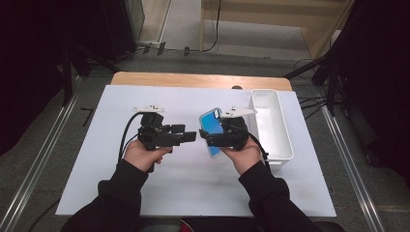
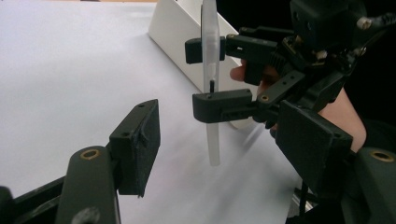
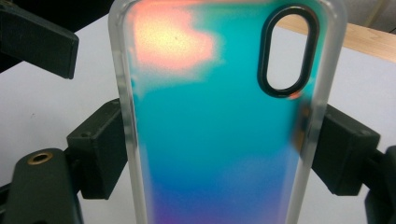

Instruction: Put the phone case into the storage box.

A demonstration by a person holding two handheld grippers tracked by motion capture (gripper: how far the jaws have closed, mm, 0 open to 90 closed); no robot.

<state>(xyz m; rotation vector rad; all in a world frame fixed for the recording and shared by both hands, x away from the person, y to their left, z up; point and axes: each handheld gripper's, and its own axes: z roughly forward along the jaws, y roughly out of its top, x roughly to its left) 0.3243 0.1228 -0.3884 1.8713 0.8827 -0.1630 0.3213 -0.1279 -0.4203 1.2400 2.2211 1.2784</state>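
Iridescent phone case (image 3: 219, 140) sits clamped between the right gripper (image 1: 217, 137) jaws, left gripper (image 1: 186, 137) jaws apart and empty; binning in the white tray (image 1: 285, 145) likely remains.

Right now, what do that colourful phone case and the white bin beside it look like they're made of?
The phone case looks like plastic: a glossy back shading teal to orange, and a frosted, see-through rim, thin when seen edge-on. The white bin looks like smooth moulded plastic with thin, even walls and a faint sheen. Neither is certain from looks alone.
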